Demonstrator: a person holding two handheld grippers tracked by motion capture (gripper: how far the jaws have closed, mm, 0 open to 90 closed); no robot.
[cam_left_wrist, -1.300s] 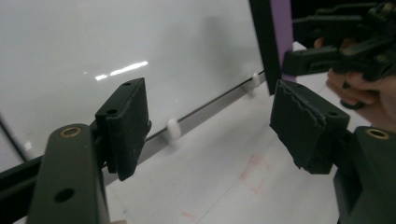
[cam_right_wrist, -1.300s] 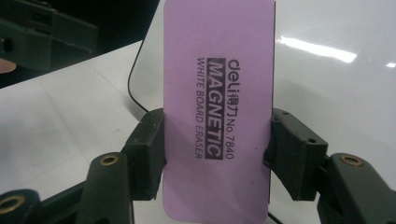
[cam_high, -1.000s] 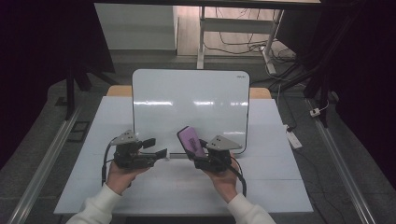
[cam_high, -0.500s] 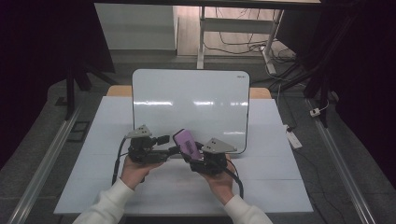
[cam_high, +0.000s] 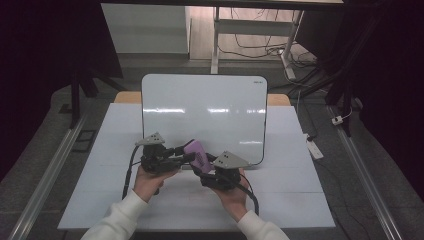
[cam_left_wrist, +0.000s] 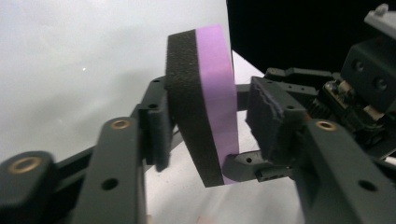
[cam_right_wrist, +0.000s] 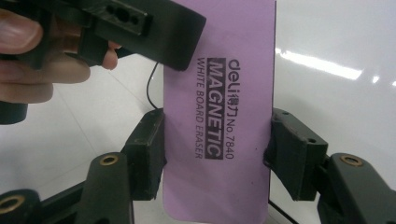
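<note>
over whiteboard (cam_high: 204, 115), eraser (cam_high: 196, 153) in right gripper (cam_high: 200, 167), long axis pointing away.

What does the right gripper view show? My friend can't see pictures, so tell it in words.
A purple whiteboard eraser, printed "MAGNETIC WHITE BOARD ERASER", stands upright, squeezed between the right gripper's two black jaws. The left gripper, held in a hand, reaches its top corner from the upper left, over a shiny whiteboard.

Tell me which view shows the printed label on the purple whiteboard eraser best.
The right gripper view: the eraser faces the camera flat, its lettering sharp, clamped by its long edges between that gripper's jaws. The left gripper view shows it edge-on, black felt beside purple, no print. The high view shows a small purple block with the print as a dark smudge.
</note>
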